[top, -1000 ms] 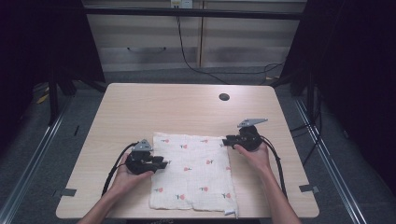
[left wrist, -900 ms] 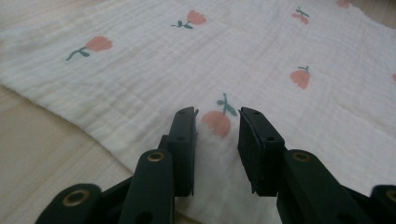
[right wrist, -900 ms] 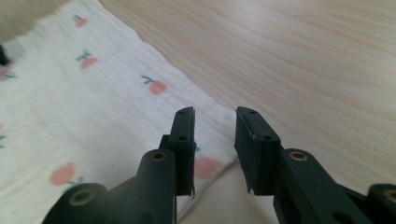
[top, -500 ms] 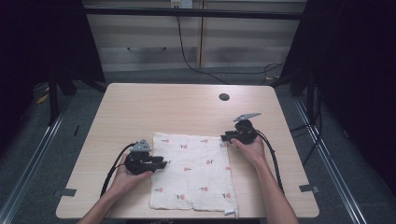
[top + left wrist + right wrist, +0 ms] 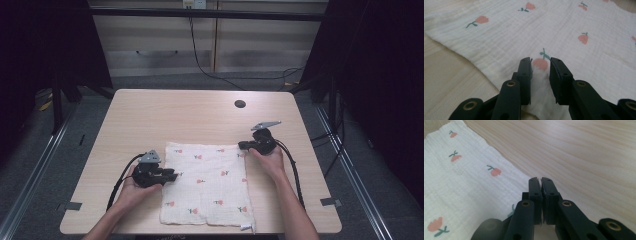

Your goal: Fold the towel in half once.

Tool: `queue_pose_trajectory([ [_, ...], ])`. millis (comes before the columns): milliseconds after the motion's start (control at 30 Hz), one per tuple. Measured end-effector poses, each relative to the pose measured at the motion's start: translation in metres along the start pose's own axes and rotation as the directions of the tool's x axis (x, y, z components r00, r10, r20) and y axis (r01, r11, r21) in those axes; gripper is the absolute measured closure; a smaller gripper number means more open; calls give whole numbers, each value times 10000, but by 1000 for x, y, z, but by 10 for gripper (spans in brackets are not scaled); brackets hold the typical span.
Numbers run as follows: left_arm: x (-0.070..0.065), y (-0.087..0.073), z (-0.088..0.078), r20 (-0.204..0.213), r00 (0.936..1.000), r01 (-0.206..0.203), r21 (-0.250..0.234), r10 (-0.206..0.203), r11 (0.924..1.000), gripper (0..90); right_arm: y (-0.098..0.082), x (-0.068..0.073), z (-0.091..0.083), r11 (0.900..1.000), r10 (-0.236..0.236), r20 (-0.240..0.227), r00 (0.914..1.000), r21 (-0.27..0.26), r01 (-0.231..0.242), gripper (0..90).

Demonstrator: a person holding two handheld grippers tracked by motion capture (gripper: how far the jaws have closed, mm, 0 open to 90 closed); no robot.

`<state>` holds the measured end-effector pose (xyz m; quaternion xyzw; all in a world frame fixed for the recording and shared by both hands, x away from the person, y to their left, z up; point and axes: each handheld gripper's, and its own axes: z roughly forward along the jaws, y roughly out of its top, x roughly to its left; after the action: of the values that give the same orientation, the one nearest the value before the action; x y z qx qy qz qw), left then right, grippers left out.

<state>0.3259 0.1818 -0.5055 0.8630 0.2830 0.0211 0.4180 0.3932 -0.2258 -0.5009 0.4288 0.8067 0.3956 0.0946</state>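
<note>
A white cloth [image 5: 207, 185] printed with small pink flowers lies flat on the wooden table [image 5: 190, 115]. My left gripper [image 5: 172, 176] rests low over the cloth's left edge. In the left gripper view its jaws [image 5: 541, 60] stand a little apart and have just been closing, with the cloth [image 5: 574, 25] and one pink flower under the gap; the pads do not press on it. My right gripper [image 5: 241, 145] sits at the cloth's far right corner. Its jaws [image 5: 540, 178] have just closed together at the cloth's edge [image 5: 461, 182], pinching the fabric there.
A dark round hole [image 5: 240, 104] is set in the table's far right part. Black cables [image 5: 292, 170] trail from both grippers toward the near edge. Bare wood [image 5: 586, 152] lies beyond the cloth. Dark curtains and metal rails flank the table.
The right hand has edged slightly toward the far side of the table, at the cloth's corner. The left hand and the cloth have stayed in place.
</note>
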Motion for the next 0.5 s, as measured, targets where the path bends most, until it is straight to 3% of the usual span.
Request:
queue_pose_trajectory([
  [200,-8,-2,-6,236,9997,-124,393,115,9991,708,-3,1,-4,9998,39,64,10000,-185,-38,877],
  [267,-9,-3,-7,528,9986,-12,465,-13,9989,672,-3,3,-5,9998,-52,6,10000,-182,52,877],
  [300,-9,-2,-9,419,9991,-86,517,64,9986,648,-3,4,-5,9999,-41,-40,10000,-167,40,877],
  [400,-3,4,-17,320,9993,172,81,-175,9998,613,-3,7,-4,9997,-192,-1,9998,-148,192,877],
  [433,3,10,-22,76,9996,261,-100,-260,9996,596,-3,7,-5,9997,-182,-24,9998,-164,181,877],
  [500,17,18,-28,-158,9971,733,-522,-742,9959,590,-3,7,-8,9997,-163,5,9999,-186,163,877],
])
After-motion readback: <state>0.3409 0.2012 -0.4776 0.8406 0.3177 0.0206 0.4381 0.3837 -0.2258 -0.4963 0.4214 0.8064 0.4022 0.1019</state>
